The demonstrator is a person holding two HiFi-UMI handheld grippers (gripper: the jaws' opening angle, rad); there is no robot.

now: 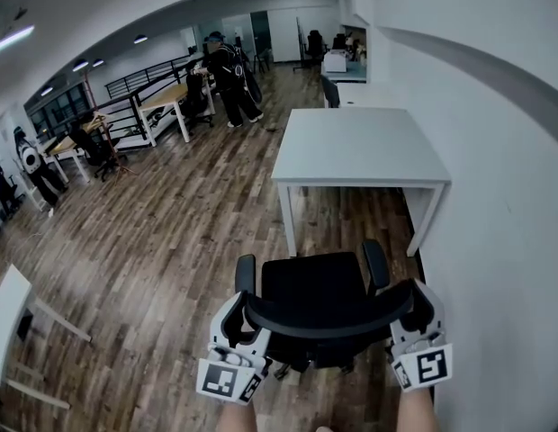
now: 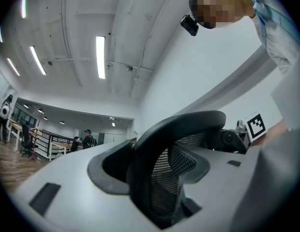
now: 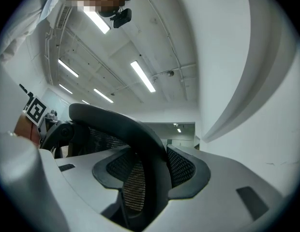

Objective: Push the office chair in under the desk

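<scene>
Between jaws of left gripper [image 1: 234, 319] and right gripper [image 1: 416, 310], office chair [image 1: 313, 286] backrest, clamped, desk [image 1: 360, 147] ahead

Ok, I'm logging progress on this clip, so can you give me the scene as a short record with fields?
Desk: white, against the wall on the right
Office chair: black, facing the desk, short of it, not yet under
Left gripper: shut on the backrest, left end of its top rim
Right gripper: shut on the backrest, right end
Floor: wood planks
Background: people at other desks
</scene>
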